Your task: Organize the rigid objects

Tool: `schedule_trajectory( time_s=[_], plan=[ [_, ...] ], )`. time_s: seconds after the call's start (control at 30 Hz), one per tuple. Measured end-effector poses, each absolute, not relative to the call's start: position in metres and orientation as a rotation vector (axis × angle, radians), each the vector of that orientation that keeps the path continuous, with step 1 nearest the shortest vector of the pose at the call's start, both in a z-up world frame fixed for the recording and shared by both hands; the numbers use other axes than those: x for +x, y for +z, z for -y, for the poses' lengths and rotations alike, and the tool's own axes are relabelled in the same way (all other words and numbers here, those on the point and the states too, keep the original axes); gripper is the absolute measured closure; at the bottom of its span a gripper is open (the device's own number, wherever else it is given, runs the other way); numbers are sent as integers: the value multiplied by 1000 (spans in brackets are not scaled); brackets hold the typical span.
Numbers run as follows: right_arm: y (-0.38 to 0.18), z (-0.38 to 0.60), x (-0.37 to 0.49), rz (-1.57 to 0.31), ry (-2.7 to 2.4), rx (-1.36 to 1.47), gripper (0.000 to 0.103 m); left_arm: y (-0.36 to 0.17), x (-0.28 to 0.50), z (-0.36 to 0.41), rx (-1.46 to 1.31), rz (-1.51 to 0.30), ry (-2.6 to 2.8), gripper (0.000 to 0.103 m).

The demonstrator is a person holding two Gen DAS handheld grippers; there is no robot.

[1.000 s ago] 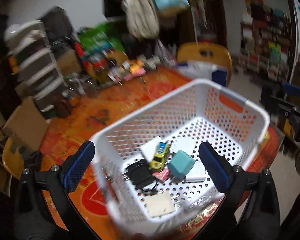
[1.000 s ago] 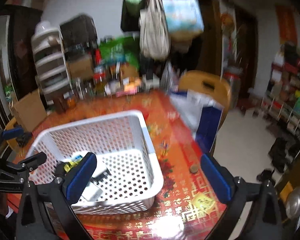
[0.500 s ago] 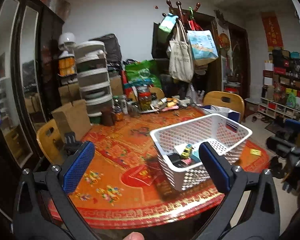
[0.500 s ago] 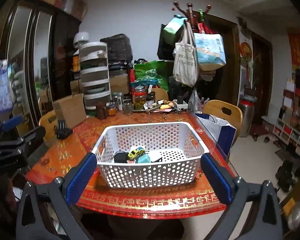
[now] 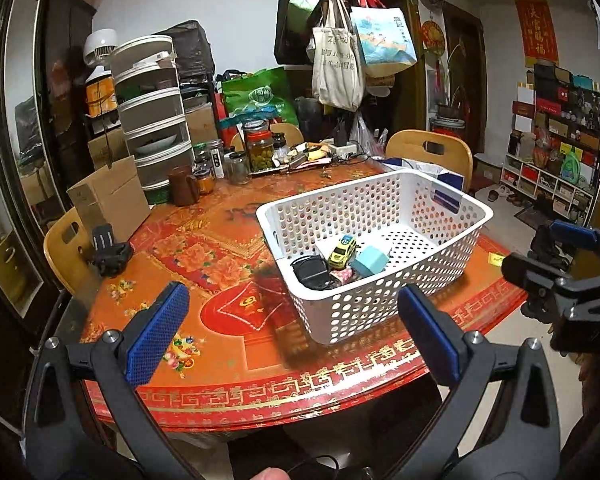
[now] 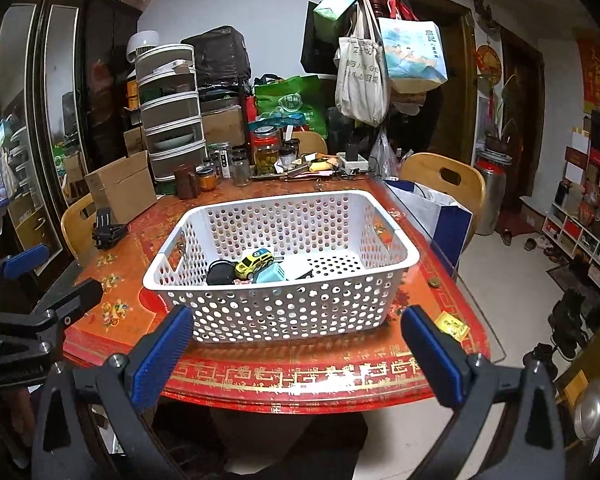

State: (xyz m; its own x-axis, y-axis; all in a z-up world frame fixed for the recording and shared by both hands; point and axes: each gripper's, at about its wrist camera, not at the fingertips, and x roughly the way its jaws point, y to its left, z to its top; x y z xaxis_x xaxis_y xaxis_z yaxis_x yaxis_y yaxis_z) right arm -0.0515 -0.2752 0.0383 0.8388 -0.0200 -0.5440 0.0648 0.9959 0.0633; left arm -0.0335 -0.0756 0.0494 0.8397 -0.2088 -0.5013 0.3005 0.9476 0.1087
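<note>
A: Where do things stand?

B: The basket [image 6: 284,276] sits on the table [image 6: 112,312], towards the near edge. Inside, bunched in the near-left part, are a yellow toy car [image 6: 254,261], a teal box [image 6: 271,274], a black pouch [image 6: 220,273] and something white and flat beneath them. The rest of the basket floor is bare.

A: And the grippers?

B: The left gripper [image 5: 296,334] and the right gripper [image 6: 296,354] both hang off the table's near edge, jaws spread wide, holding nothing. Each is well apart from the basket.

A: Which way does the basket run?

B: In the right view its long axis lies roughly left to right, a long wall facing the camera. In the left view it looks skewed, one corner towards that gripper. The car lies tilted on the heap, nose up and to the right.

A: What could go wrong?

B: My guess: the basket is light and near the edge, so a push on its near wall could slide it on the glossy cloth, or a one-sided lift could tip the heap. The pieces lean on each other, so plucking the box may roll the car off. There's also a coin [image 6: 433,281] and a yellow card [image 6: 452,325] by the right edge, easy to knock to the floor with a wide swing
</note>
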Motion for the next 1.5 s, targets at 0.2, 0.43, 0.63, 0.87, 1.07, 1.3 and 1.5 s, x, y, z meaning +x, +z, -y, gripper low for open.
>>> schedule_trajectory(
  time_s=[0.2,0.43,0.63,0.87,1.07,1.3,1.5],
  plan=[
    [39,277,-52,-572,-41,81,0,48,-32,79,185,-518,-273,0],
    [40,275,-51,-573,-41,74,0,49,-31,80,183,-518,-269,0],
    [41,274,-51,-573,-39,70,0,46,-29,81,178,-525,-267,0],
    [41,274,-51,-575,-39,66,0,48,-28,83,177,-525,-262,0],
    [42,275,-52,-568,-39,66,0,46,-26,84,174,-532,-264,0],
    [42,274,-52,-569,-38,66,0,46,-26,85,175,-533,-263,0],
    [42,274,-52,-570,-35,63,0,42,-25,84,175,-537,-263,0]
  ],
)
